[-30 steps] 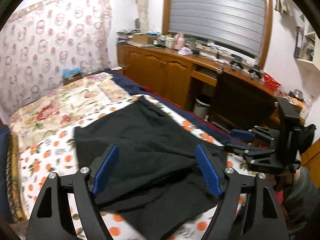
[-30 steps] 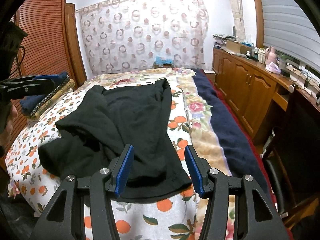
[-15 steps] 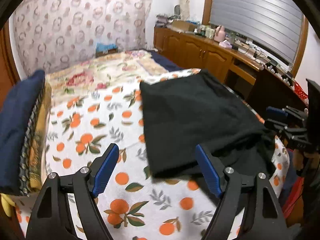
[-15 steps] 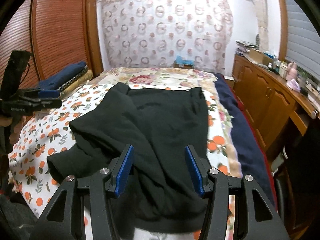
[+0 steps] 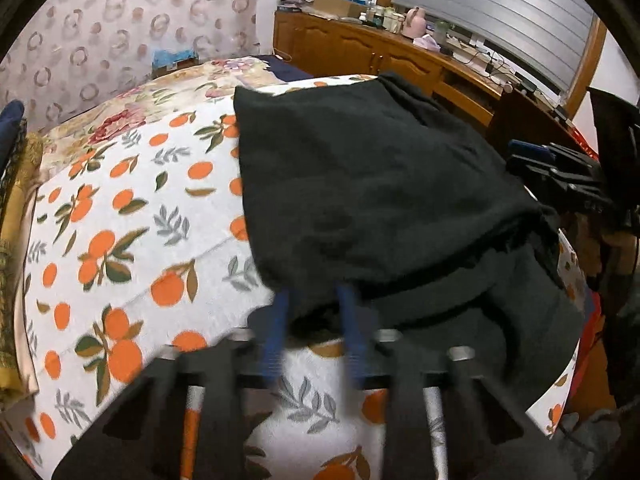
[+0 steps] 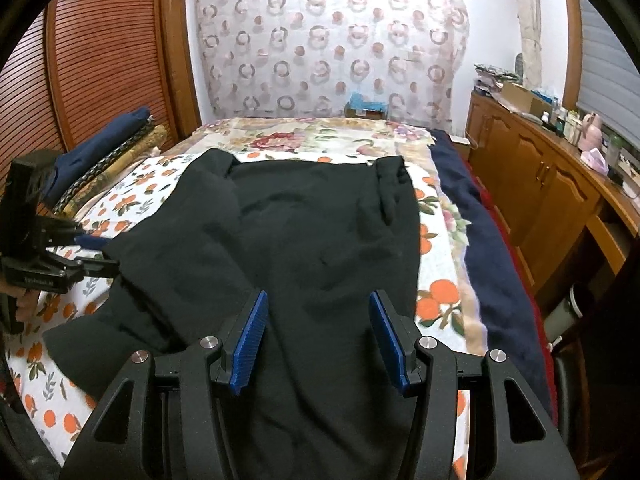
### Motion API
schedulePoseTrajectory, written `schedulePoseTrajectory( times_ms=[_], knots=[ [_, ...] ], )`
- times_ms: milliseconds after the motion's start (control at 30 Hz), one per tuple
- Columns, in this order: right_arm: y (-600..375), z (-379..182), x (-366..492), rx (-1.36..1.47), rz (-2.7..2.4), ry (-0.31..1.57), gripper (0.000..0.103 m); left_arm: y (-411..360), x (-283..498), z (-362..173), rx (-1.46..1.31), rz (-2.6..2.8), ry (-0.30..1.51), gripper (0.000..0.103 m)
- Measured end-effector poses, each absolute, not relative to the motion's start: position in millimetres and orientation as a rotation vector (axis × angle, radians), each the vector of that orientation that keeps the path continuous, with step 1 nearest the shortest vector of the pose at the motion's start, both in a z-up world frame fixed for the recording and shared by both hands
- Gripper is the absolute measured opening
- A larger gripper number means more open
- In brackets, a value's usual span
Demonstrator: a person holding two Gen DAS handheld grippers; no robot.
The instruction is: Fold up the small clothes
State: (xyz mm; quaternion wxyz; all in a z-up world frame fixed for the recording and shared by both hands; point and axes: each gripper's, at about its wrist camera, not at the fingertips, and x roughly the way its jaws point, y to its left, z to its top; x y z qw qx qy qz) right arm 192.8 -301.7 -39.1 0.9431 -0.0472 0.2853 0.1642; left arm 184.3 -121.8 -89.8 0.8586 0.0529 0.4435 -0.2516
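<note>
A black garment [image 5: 380, 192] lies spread on the orange-print bed sheet [image 5: 120, 220]; it also fills the middle of the right wrist view [image 6: 312, 240]. My left gripper [image 5: 316, 300] is blurred by motion, its blue fingers close together at the garment's near left edge, with a fold of black cloth between them. It shows at the left of the right wrist view [image 6: 96, 256], touching the garment's sleeve. My right gripper [image 6: 318, 320] is open and empty, just above the garment's near part. It shows at the right of the left wrist view [image 5: 532, 160].
A floral quilt [image 6: 320, 140] covers the bed's far end and a navy blanket [image 6: 488, 248] runs along its right edge. Folded bedding [image 6: 108, 148] is stacked at the left by a wooden wardrobe [image 6: 104, 52]. A cluttered wooden cabinet [image 6: 552, 176] lines the right wall.
My left gripper has moved in to the garment's near left edge and narrowed its jaws from wide open onto the cloth. The right gripper has moved slightly closer over the garment, still open.
</note>
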Motion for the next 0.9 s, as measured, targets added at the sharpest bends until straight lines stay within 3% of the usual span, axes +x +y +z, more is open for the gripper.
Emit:
schedulePoseTrajectory(
  times_ms=[467, 900],
  knots=[
    [-319.6, -22.5, 211.3, -0.078, 0.361, 0.514, 0.055, -204.0, 281.4, 11.7, 0.153, -0.613, 0.717, 0.010],
    [-326.5, -27.3, 241.5, -0.093, 0.343, 0.552, 0.055, -275.0, 355.6, -11.1, 0.213, -0.682, 0.771, 0.010]
  ],
)
